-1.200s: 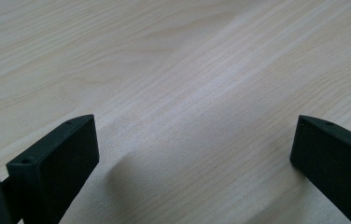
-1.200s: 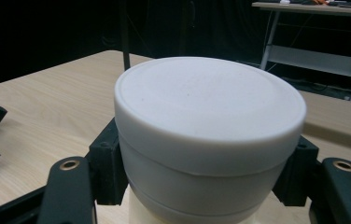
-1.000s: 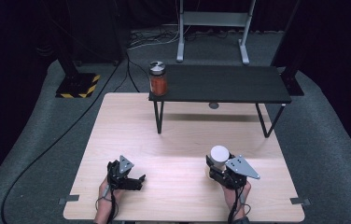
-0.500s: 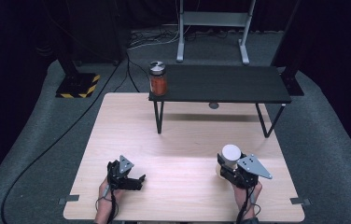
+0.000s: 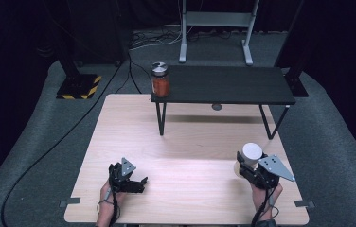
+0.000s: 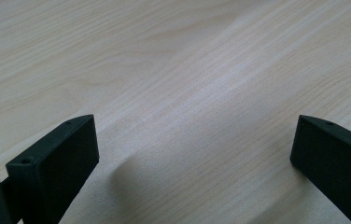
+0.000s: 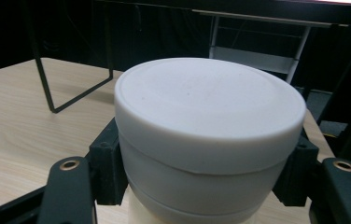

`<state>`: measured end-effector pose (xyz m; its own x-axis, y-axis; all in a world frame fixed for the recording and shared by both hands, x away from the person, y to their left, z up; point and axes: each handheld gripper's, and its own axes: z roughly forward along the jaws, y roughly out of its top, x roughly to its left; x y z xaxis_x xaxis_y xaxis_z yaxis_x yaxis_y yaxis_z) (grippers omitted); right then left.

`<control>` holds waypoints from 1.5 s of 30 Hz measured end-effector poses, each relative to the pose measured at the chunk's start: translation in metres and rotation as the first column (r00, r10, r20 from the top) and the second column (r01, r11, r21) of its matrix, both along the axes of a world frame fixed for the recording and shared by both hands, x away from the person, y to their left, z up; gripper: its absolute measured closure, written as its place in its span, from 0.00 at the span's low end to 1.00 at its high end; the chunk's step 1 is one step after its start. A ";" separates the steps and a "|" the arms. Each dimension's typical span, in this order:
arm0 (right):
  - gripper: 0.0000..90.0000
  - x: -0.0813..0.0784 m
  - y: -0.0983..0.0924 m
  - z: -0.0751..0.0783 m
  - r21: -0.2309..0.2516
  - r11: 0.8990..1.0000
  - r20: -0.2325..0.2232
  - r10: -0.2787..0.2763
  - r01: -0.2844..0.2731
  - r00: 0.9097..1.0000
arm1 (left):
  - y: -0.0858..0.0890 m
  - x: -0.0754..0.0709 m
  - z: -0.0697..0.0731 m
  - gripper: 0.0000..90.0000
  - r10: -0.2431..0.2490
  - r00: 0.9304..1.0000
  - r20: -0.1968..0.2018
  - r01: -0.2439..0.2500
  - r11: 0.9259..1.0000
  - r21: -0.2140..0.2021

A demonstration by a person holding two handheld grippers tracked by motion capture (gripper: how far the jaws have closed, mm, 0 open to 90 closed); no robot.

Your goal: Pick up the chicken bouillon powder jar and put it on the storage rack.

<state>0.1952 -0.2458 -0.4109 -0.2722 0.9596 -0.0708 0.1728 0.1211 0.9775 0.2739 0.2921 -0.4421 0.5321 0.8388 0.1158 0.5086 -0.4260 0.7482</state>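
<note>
High view: the right gripper (image 5: 248,163) pinches a white round lidded plastic jar (image 5: 251,152) above the light wooden table (image 5: 190,142) — near its right edge. The left gripper (image 5: 140,182) rests low, jaws spread.

Left gripper view: bare wood between wide jaws.

Right gripper view — jaws clamp the jar's (image 7: 209,135) sides.

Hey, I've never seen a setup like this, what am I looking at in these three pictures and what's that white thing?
A person sits at a wooden table holding a pair of hand-worked tongs in each hand. One picture looks down from above; the other two come from small cameras riding on the tongs. The left tongs are open with nothing between them, just over the tabletop. The right tongs are clamped around a white-lidded jar. Farther back, a red jar with a metal lid stands on a low black bench.
</note>
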 end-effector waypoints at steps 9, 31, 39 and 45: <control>0.37 -0.006 -0.012 0.003 0.000 0.999 0.004 -0.039 0.039 0.999 | -0.001 -0.001 0.000 0.01 0.000 1.000 0.003 0.000 1.000 0.004; 0.37 -0.008 -0.030 0.016 -0.016 0.994 0.011 -0.104 0.104 0.995 | -0.002 -0.002 -0.001 0.00 0.002 1.000 0.011 -0.002 1.000 0.009; 0.37 -0.005 -0.034 0.025 -0.020 0.992 0.017 -0.124 0.124 0.992 | -0.002 -0.003 -0.001 0.01 0.003 1.000 0.013 -0.003 1.000 0.011; 0.37 -0.002 -0.037 0.032 -0.030 0.992 0.030 -0.124 0.125 0.992 | -0.002 -0.002 0.000 0.00 0.002 1.000 0.011 -0.002 1.000 0.011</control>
<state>0.1933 -0.2829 -0.3794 -0.1480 0.9831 -0.1078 0.1611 0.1315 0.9781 0.2717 0.2901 -0.4426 0.5291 0.8384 0.1310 0.5008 -0.4332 0.7493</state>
